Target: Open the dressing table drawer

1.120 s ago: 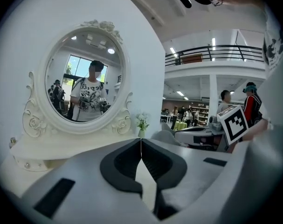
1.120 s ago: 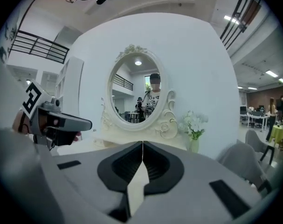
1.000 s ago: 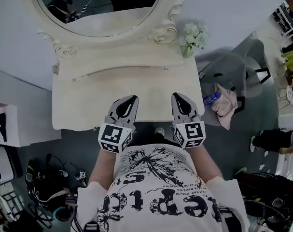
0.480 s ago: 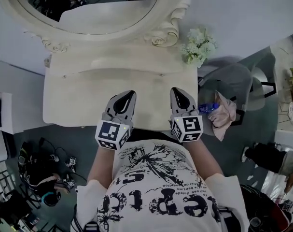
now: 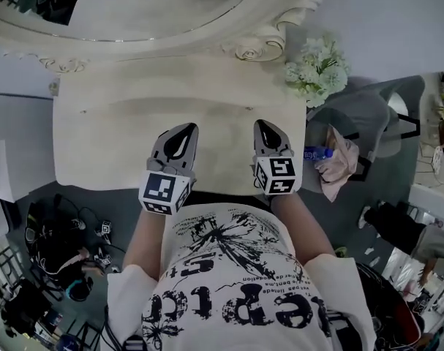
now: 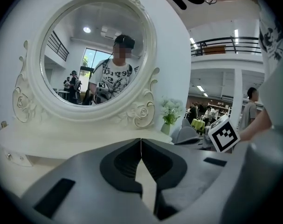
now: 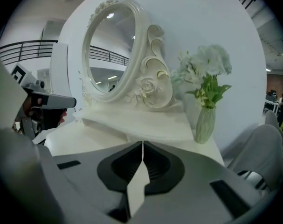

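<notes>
Both the left tongs point(image 5: 186, 129) and right tongs point(image 5: 264, 126), clenched empty, now reach farther over the dressing-table surface point(image 5: 108, 145) than before; a flower vase point(image 5: 316, 70) stands at its right rear corner.

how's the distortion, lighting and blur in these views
Left gripper view: heavy fisheye, dark corners, mirror reflection sharp. Right gripper view: same fisheye, flowers crisp. Head view: flat, even light, no glare on the dressing table.
</notes>
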{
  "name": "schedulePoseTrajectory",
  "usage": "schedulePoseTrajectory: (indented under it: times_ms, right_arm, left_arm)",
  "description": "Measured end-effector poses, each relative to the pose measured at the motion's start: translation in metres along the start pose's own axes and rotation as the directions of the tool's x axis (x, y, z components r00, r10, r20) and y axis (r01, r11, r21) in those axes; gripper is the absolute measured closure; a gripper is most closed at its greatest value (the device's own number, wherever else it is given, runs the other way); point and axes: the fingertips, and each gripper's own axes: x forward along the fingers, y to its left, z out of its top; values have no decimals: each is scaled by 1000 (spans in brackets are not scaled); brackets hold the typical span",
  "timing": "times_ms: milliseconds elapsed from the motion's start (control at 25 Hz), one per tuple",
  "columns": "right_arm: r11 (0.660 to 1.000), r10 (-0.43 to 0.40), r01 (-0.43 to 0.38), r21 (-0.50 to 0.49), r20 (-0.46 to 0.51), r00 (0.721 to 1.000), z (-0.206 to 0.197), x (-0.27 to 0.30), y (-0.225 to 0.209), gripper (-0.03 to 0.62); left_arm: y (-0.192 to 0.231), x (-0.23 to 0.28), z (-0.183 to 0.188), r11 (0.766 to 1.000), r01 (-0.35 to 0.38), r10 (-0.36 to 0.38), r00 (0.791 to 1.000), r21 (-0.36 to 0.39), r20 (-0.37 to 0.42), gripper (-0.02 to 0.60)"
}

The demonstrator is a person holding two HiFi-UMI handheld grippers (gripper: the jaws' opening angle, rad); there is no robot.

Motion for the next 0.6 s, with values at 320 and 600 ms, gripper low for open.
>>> schedulePoseTrajectory:
  times_ms: [320, 600]
  right_arm:
    - [998, -16, 25, 52, -164, 986, -45, 52, -6, 475]
    - [995, -68, 79, 65, -156, 985, -39, 75, -9, 471]
  left_arm:
    - [22, 11, -35, 998, 2, -6, 998, -59, -70, 561]
    - [30, 12, -46, 996, 20, -28, 995, -82, -94, 561]
